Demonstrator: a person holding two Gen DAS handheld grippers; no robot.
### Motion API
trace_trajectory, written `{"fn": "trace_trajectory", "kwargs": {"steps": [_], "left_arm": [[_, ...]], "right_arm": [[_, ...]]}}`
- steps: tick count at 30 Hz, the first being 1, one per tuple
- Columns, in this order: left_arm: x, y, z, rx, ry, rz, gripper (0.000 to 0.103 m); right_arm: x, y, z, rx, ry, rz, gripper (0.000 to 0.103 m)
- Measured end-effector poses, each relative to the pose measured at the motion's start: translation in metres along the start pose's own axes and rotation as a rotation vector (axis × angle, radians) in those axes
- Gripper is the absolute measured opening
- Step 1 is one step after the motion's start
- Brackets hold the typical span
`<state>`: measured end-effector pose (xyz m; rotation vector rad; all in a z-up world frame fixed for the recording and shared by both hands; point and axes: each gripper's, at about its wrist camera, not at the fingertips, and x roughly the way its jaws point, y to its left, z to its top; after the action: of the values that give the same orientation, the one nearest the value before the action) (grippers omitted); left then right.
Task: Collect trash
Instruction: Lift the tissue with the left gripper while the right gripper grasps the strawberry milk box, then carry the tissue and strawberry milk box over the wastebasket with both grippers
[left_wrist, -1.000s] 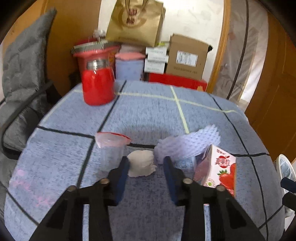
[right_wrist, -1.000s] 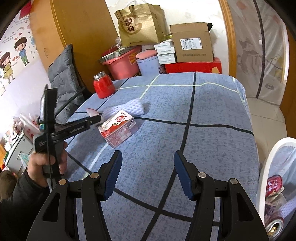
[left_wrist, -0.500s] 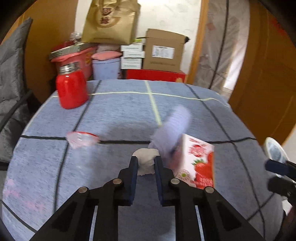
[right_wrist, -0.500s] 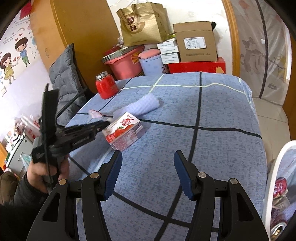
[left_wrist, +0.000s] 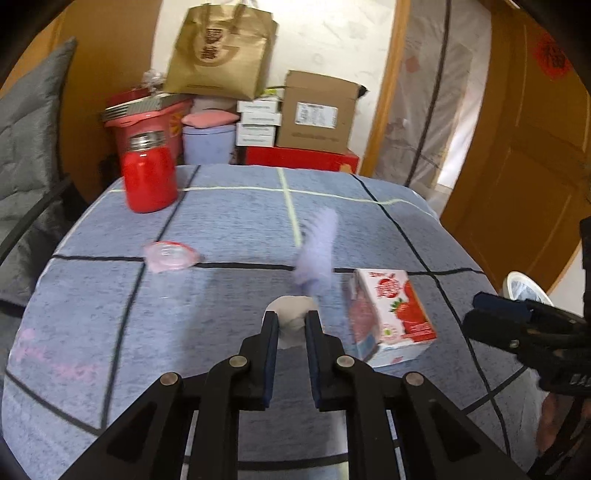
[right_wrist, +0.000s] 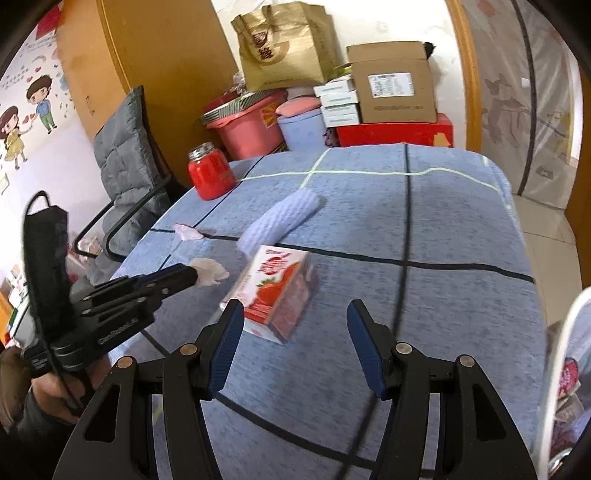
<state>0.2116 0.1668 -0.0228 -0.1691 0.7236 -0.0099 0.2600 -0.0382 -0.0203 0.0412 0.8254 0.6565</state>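
Counter: blue cloth (left_wrist: 221, 314) with dark and pale grid lines; boxes (left_wrist: 317, 110) and a gold bag (left_wrist: 221, 51) stacked behind.
Left view, claw: left claw (left_wrist: 291, 325) narrowed onto a white tissue wad (left_wrist: 291, 314), pinched between its pads.
Left view, rest: milk carton (left_wrist: 391, 317) just right of the wad; foam sleeve (left_wrist: 317, 251) behind; clear cup (left_wrist: 170, 254) lying to the left; red jar (left_wrist: 149, 177) far back.
Right view, claw: right claw (right_wrist: 295, 343) wide, holding nothing, above the cloth near the carton (right_wrist: 280, 291).
Right view, rest: left claw (right_wrist: 184, 277) grips the wad (right_wrist: 210, 271) beside the carton; white bin (right_wrist: 565, 369) at right edge.
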Motion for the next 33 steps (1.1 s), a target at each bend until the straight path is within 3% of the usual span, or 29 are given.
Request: {"fn": "trace_trajectory", "kwargs": {"steps": [6,19,21,33], "left_arm": [[-0.015,0.022,-0.004,-0.038,-0.025,0.028,0.015],[-0.021,0.038,-0.012,-0.065,-0.036,0.020,0.015],[-0.022,0.037,-0.012,-0.064,-0.037,0.018,0.015],[-0.033,0.010,-0.017,-0.053,-0.042,0.011,0.015]], "right_arm": [[0.027,0.020,0.005,0.012,0.017,-0.019,0.063],[0.061,0.041,0.005,-0.008,0.057,-0.196,0.064],[0.063,0.037,0.005,-0.002,0.072,-0.211,0.058],[0.021,0.022,-0.008,-0.017,0.039,-0.154,0.055]]}}
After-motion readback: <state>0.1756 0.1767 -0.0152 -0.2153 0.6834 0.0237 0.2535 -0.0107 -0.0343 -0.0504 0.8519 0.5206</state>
